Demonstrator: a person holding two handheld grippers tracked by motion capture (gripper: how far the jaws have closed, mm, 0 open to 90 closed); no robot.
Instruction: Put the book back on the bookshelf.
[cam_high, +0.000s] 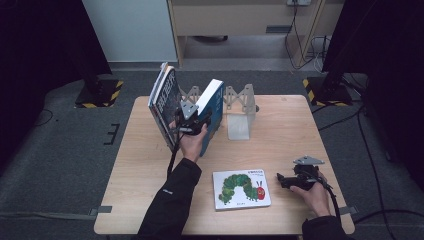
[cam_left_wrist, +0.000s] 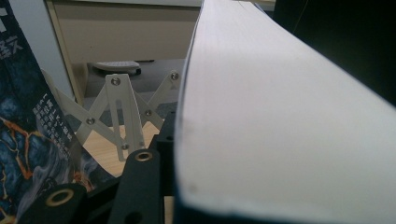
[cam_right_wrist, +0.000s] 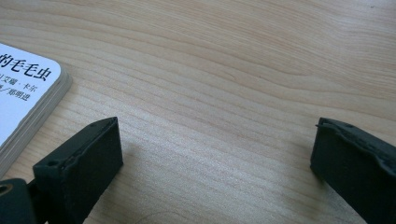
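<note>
Blue book (cam_high: 212, 107) — upright, tilted, clamped in the left hand-held gripper (cam_high: 192, 122).

High overhead; gripper views close-up

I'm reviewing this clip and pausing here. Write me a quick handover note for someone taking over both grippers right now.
Left gripper: raised at the rack, against the tilted blue book; whether it is clamped on it can't be told.
Right gripper: open, holding nothing, low over bare table right of the caterpillar book.
The dark-cover book leans at the left of the white rack.
Done: two books are up at the rack.
Left, probably: settle the blue book upright, then pick up the caterpillar book, which lies flat near the front edge.
</note>
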